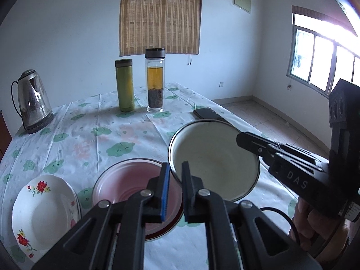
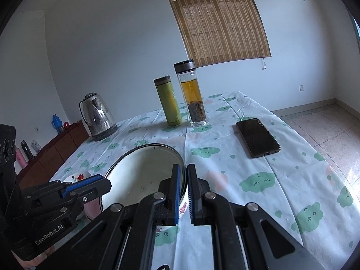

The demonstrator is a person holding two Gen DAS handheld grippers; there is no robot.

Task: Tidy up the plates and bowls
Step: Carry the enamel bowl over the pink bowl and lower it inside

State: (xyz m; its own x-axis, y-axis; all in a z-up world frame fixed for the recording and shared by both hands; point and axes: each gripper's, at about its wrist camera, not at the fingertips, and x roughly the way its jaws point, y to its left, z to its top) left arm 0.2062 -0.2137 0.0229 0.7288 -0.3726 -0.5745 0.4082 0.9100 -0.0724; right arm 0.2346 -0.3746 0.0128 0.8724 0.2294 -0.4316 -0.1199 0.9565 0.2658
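White enamel, dark-rimmed: the bowl hangs tilted above the desk, both claws clamped on its rim, the left claw at the near edge, the right claw at the opposite edge. Below the left claw sits the pink bowl; further left, the flowered plate. Nothing looks stacked yet, so most sorting remains. Lettering: "DAS" and "GenRobot.AI" on the claw bodies.

"DAS" marks the right gripper; "GenRobot.AI" marks the left gripper.
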